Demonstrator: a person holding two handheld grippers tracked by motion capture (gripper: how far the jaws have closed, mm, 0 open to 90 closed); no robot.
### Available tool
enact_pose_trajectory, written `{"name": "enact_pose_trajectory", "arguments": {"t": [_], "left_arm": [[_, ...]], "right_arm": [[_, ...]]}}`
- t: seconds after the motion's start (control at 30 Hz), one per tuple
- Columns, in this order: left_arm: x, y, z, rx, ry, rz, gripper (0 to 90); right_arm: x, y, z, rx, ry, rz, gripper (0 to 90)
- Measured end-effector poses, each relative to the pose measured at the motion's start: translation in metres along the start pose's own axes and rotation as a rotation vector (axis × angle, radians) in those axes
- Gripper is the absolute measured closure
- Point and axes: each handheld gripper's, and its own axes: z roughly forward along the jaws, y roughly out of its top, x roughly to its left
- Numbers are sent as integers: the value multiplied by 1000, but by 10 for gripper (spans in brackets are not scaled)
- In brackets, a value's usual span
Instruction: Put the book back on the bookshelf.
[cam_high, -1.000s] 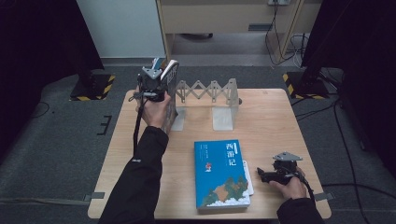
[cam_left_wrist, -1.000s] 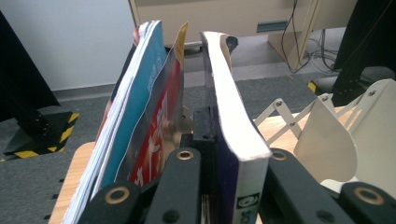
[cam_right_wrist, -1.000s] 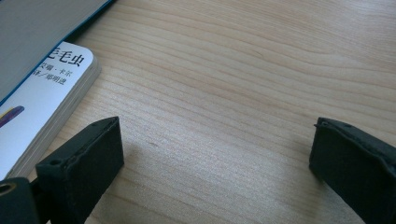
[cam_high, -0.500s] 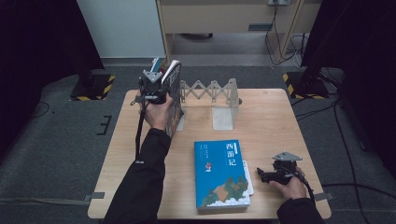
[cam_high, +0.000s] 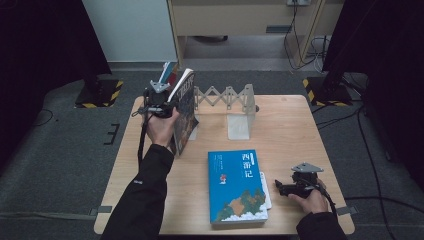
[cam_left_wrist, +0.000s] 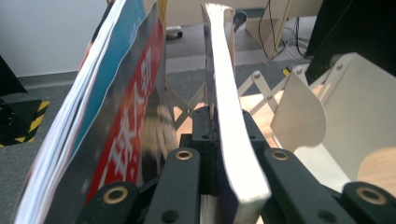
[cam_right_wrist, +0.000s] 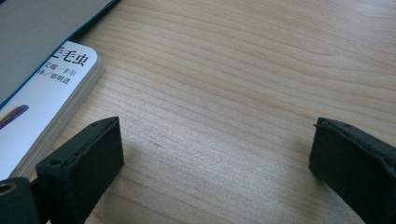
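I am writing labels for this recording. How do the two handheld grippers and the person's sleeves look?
Both grippers, left gripper and right gripper, are black with a grey three-cornered plate on top and a trailing black cable. Each has two matte black jaws with screw holes. The sleeves are black.

In the left gripper view the red-and-blue magazine (cam_left_wrist: 116, 140) at nine o'clock is cut off by the left and bottom edges, its lettering smeared. In the right gripper view the white book (cam_right_wrist: 42, 98) at ten o'clock runs off the left edge. In the high view the blue book (cam_high: 237, 187) hides most of it.
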Motion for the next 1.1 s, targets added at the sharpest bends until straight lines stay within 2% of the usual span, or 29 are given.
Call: {"name": "enact_pose_trajectory", "arguments": {"t": [0.2, 0.4, 0.5, 0.67, 0.83, 0.87, 0.9, 1.0, 1.1], "left_arm": [[2, -6, -9, 23, 4, 22, 805], [11, -7, -15, 44, 0, 9, 791], [10, -5, -16, 43, 1, 10, 782], [4, 3, -13, 59, 24, 16, 760], [3, 4, -4, 91, 38, -6, 734], [2, 4, -2, 96, 54, 0, 734], [1, 4, -1, 98, 69, 2, 772], [1, 4, 0, 90, 75, 7, 815], [1, 4, 0, 73, 76, 8, 820]], "right_arm": [[0, 0, 0, 0, 2, -6, 33], [0, 0, 0, 0, 3, -6, 33], [0, 0, 0, 0, 3, -7, 32], [0, 0, 0, -2, 4, -9, 32], [1, 0, 0, -1, 5, -5, 32], [1, 0, 0, -1, 6, -5, 33], [1, 0, 0, -1, 6, -10, 33], [1, 0, 0, -1, 7, -10, 32], [1, 0, 0, -2, 7, -9, 32]]}}
